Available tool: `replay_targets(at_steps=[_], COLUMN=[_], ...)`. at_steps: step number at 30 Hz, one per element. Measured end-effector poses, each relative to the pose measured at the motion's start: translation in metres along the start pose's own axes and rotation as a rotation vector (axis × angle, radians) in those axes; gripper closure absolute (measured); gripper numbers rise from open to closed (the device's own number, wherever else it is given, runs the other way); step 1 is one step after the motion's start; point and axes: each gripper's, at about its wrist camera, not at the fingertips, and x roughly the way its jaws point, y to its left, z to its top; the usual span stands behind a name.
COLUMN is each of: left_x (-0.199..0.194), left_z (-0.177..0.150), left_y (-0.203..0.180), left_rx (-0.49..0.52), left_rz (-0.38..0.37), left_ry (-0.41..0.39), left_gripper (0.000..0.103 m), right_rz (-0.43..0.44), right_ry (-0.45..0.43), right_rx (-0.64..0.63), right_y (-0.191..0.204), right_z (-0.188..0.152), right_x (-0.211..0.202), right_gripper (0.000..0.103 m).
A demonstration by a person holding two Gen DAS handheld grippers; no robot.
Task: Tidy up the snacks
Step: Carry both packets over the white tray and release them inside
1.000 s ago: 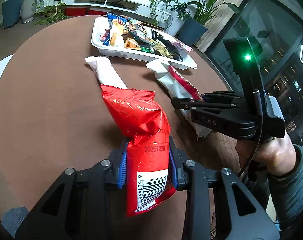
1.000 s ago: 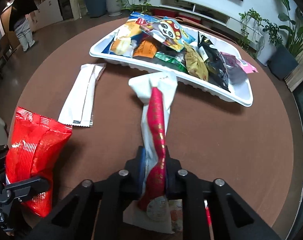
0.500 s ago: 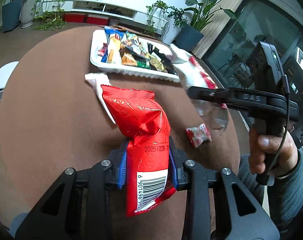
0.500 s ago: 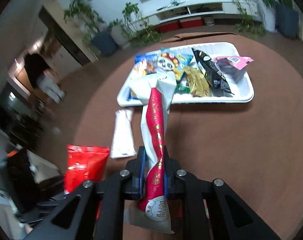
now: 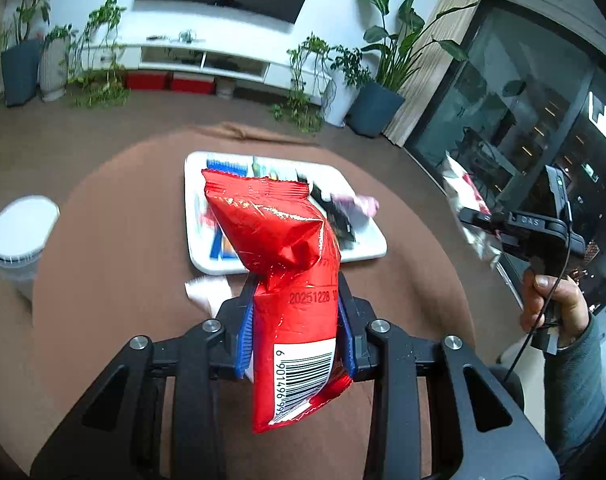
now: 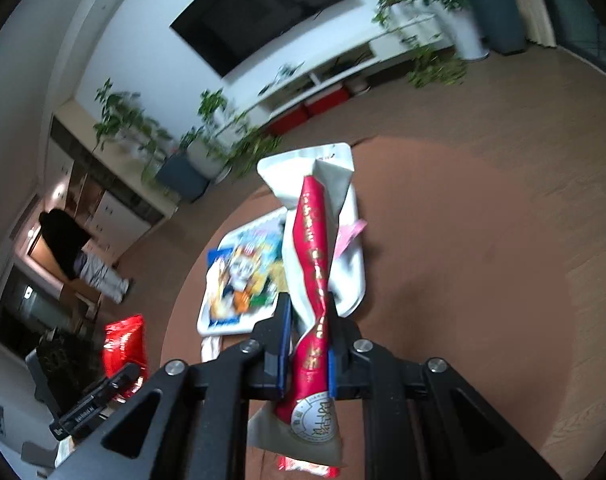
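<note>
Our left gripper (image 5: 295, 332) clamped narrowly on a shiny red foil snack bag (image 5: 287, 280), right gripper (image 6: 306, 346) pinched tight on a white-and-red pouch (image 6: 315, 264), both raised above the round brown table (image 5: 115, 280), white snack tray (image 5: 367, 248) near its far edge

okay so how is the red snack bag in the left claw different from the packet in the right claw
Colour: the red bag is red all over; the white and red packet is white with a red stripe.
Shape: the red bag looks puffed and wide; the white and red packet is flatter, narrower and twisted.
Markings: the red bag shows a barcode and date stamp at its near end; the white and red packet shows a round seal.
Shared: each is clamped near its bottom, in the left claw and right claw, above the table.
</note>
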Motion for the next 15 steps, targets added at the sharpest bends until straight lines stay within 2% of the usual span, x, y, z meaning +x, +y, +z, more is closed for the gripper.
replay_targets(at_steps=[7,11,15], left_x=[0.013,0.034,0.067], left_z=[0.052,0.082,0.102], left_y=[0.001,0.002,0.002], left_rx=[0.039,0.057,0.075], left_rz=[0.012,0.018,0.022], left_ry=[-0.02,-0.005,0.041], left_gripper=[0.072,0.072,0.072], right_rz=[-0.015,-0.005,0.002], right_ry=[-0.06,-0.041,-0.002], right_rx=[-0.019,-0.067,-0.101], right_y=[0.001,0.023,0.041], right_z=[0.045,0.064,0.074], right_x=[-0.007,0.02,0.055], right_gripper=[0.087,0.087,0.087])
